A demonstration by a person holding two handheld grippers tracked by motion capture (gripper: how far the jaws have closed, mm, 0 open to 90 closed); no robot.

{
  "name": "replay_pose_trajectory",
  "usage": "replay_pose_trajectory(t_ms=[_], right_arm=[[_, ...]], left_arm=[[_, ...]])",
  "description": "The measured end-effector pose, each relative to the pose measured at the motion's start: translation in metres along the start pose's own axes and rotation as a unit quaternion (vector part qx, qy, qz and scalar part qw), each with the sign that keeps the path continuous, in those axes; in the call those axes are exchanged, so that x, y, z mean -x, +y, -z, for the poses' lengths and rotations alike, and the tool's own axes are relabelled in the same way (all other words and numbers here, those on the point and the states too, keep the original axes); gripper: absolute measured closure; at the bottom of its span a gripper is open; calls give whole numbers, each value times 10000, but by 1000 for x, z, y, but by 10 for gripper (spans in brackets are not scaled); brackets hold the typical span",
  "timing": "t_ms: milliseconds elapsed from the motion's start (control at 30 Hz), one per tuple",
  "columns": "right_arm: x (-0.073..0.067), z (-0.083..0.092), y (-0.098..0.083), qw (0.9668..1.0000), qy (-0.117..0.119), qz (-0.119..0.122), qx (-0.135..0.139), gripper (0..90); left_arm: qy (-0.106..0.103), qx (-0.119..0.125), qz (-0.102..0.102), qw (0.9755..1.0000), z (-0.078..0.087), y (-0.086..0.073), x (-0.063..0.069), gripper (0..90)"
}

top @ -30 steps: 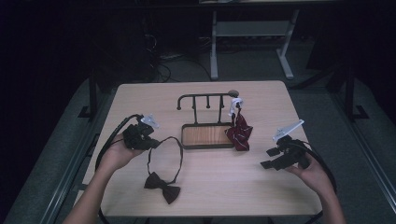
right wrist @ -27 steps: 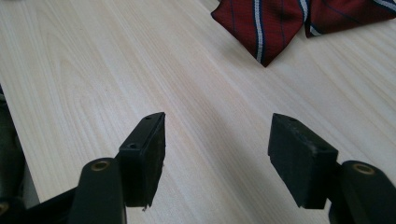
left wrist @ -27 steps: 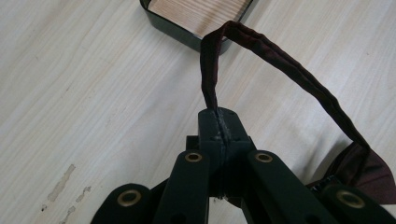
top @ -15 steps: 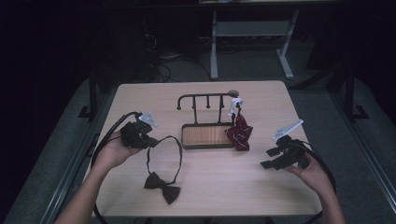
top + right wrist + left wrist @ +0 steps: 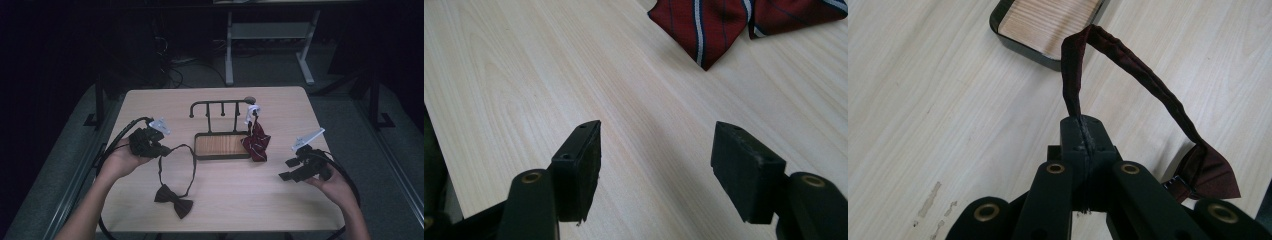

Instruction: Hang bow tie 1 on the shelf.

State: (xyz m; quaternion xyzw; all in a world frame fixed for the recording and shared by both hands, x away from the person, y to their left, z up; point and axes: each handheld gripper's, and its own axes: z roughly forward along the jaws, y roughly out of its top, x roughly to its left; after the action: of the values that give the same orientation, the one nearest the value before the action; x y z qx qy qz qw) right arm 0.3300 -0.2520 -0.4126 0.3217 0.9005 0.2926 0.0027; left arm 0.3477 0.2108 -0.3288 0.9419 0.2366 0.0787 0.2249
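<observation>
Nearby, left gripper (image 5: pixel 1083 131) pinches bow tie strap (image 5: pixel 1128 70) (table edge distant).

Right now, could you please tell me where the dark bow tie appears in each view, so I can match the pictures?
High view: the dark bow tie lies lower left of centre, its strap looping up to the left gripper.
Left gripper view: the bow sits at lower right, its strap pinched in the shut jaws.
Right gripper view: not in it.
Shared landmark: the wooden tray, beside the strap.
</observation>
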Motion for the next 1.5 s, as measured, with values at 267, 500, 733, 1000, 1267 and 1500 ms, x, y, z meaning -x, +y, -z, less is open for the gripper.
replay_pose_trajectory(t_ms=[267,500,733,1000,1267,1500], right_arm=[[0,1,0,10000,0,48,-25,366],[0,2,-1,10000,-8,27,-12,366],[-1,2,-1,10000,-16,43,-14,365],[-3,4,-2,9999,-8,115,16,366],[-2,8,-5,9999,-22,100,83,365],[-3,7,-4,9999,-2,102,57,364]], left_arm=[[-17,-35,-181,9998,10,7,5,899],[-48,3,-265,9996,20,15,7,899],[-129,11,-316,9994,28,17,6,899],[-133,49,-352,9993,39,23,7,899],[-125,5,-372,9992,43,31,6,899],[-96,-13,-415,9991,46,39,4,899]])
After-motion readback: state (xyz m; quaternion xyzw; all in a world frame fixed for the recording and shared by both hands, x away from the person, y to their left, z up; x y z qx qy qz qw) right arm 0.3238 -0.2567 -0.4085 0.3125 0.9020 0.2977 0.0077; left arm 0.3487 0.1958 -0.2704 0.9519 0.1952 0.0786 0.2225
